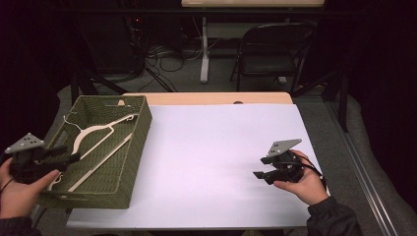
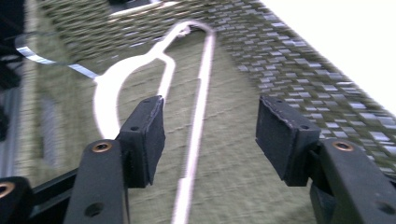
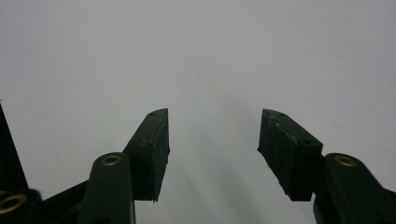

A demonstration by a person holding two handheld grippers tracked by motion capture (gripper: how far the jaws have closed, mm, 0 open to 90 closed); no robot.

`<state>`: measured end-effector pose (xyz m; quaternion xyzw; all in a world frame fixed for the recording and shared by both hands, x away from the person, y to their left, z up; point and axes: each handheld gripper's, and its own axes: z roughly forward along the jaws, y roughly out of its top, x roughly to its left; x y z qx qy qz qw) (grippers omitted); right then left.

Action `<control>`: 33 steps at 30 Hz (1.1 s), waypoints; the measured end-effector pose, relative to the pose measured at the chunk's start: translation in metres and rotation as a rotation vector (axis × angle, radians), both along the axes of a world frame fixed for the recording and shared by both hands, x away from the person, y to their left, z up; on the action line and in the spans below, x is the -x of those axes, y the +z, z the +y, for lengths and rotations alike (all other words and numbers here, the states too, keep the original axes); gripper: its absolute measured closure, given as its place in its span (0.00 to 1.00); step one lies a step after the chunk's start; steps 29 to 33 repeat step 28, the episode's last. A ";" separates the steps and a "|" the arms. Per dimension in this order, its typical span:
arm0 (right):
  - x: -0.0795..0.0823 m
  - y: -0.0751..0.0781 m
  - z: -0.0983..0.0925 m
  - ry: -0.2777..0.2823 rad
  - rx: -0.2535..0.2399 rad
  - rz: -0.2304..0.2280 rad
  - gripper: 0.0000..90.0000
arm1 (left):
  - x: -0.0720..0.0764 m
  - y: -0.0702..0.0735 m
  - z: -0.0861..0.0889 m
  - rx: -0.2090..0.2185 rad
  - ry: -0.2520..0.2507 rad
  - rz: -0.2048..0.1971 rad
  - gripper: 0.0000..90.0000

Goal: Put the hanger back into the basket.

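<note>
Left gripper [image 2: 210,140], jaws parted and empty, poised over pale hanger [image 2: 196,121] lying in green woven basket [image 1: 129,162]; right gripper [image 3: 212,149] likewise parted above bare white table [image 1: 211,147]; step, probably: approaching hanger, next closing on its bar.

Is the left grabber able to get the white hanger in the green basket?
Probably yes. The left gripper is open above the basket, the hanger lies bare on the bottom between its fingers, and nothing covers it.
</note>
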<state>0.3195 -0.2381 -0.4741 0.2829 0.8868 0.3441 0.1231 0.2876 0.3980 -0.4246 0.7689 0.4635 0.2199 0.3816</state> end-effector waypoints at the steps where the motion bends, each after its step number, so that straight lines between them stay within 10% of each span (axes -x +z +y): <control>1: 0.002 0.002 -0.002 -0.001 0.028 0.023 0.47 | 0.005 0.000 -0.007 0.007 -0.012 -0.009 0.44; 18: 0.040 -0.018 -0.046 -0.191 -0.123 -0.002 0.47 | 0.045 -0.010 -0.111 0.106 -0.140 -0.112 0.39; 27: 0.060 -0.026 -0.075 -0.311 -0.197 -0.058 0.46 | 0.048 -0.041 -0.175 0.144 -0.289 -0.069 0.40; 33: 0.062 -0.026 -0.080 -0.333 -0.201 -0.060 0.45 | 0.046 -0.044 -0.179 0.150 -0.296 -0.061 0.40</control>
